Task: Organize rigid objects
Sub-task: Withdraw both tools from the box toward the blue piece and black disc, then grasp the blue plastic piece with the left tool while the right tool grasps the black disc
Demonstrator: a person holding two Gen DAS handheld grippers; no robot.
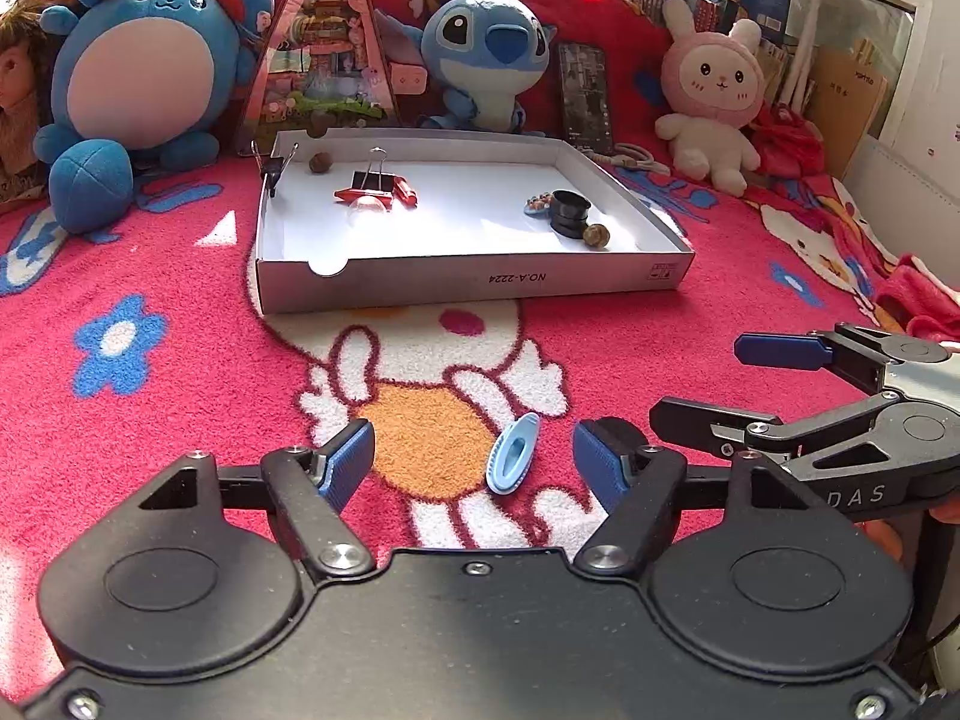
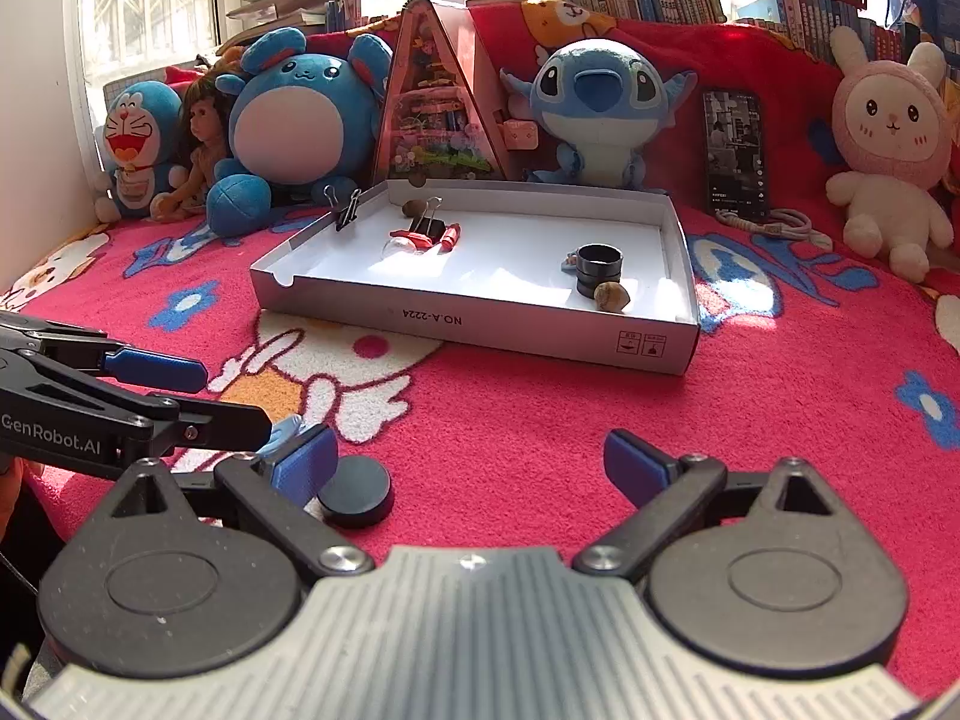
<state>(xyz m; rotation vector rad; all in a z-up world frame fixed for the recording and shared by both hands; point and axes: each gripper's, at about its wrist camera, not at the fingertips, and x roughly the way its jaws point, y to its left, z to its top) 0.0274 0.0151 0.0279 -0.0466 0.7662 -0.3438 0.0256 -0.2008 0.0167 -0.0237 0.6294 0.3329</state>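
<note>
Blue clip: a small light-blue plastic clip (image 1: 513,453) lies loose on the red blanket (image 1: 180,372), between the fingertips of the left gripper (image 1: 474,459), nearer its right pad and touching neither pad.
Black disc: a flat round black disc (image 2: 354,491) lies on the blanket just ahead of the right gripper (image 2: 474,462), just beside its left pad; whether pad and disc touch I cannot tell.
Left gripper: wide open, holding nothing, low over the blanket, the clip inside its span.
Right gripper: wide open, holding nothing, the disc at the left edge of its span, not centred.
Box: the shallow white cardboard box (image 1: 468,285) stands ahead of both grippers, well apart from them, open side up.
Box contents: 1 binder clip (image 1: 375,177) standing inside, another binder clip (image 1: 273,168) on the far left wall, a red piece (image 1: 375,195), a black ring-shaped cylinder (image 1: 570,213) and 2 brown nuts, one being the near nut (image 1: 596,235).
Step in hand: by my reading, picking up the last 2 loose pieces for the box; the left gripper's grasp of the clip looks closest.
Next move: shift the left gripper a little right to centre the clip, lower it and close; the clip is thin and lies on soft pile, so the pads need to go low. The right gripper would need to slide left to centre the disc.
</note>
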